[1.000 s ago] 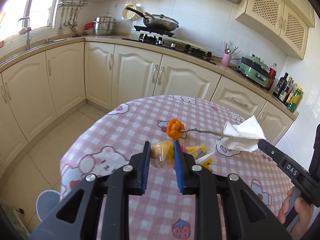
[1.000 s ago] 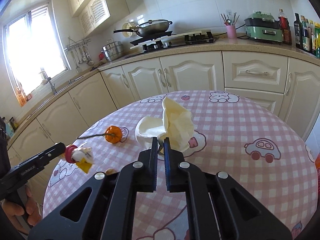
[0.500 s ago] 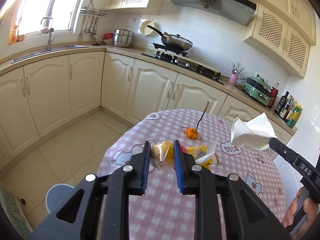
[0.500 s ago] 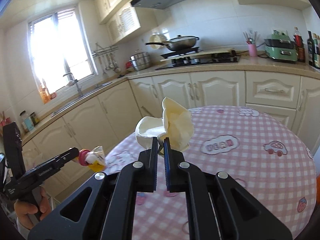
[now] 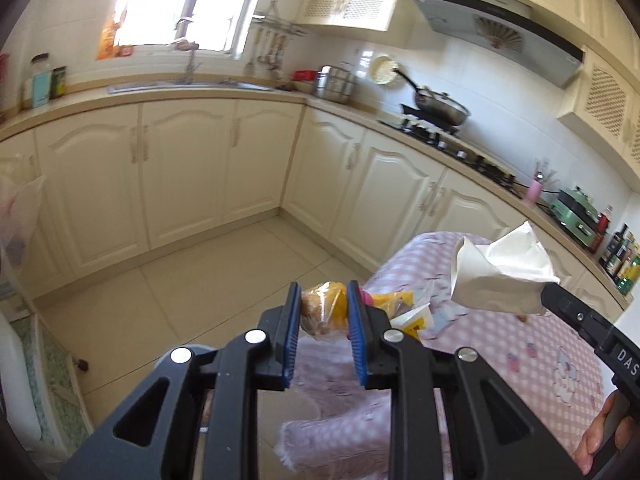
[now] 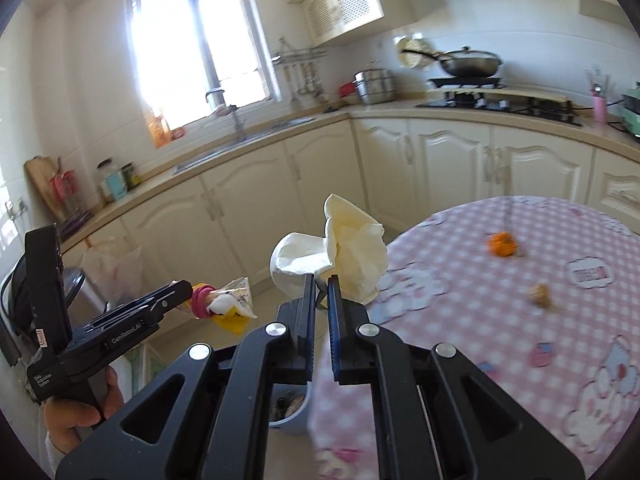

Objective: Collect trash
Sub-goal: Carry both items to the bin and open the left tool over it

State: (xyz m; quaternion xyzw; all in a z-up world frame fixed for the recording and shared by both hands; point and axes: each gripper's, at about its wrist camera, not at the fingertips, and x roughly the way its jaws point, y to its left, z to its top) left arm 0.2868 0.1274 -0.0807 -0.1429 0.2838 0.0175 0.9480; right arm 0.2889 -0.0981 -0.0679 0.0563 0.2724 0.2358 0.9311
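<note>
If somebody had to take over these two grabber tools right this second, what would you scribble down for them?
Left gripper: shut on a clear plastic snack wrapper with yellow and pink bits, carried off the table edge, over the floor.
Right gripper: shut on a crumpled white paper tissue, also lifted clear.
Grey-blue waste bin stands on the floor beside the pink checked tablecloth, partly hidden below the right gripper.
Done: two pieces picked up.
Left: drop both in the bin, then probably fetch the small orange fruit on a stem and the blurred tan scrap lying on the table.
</note>
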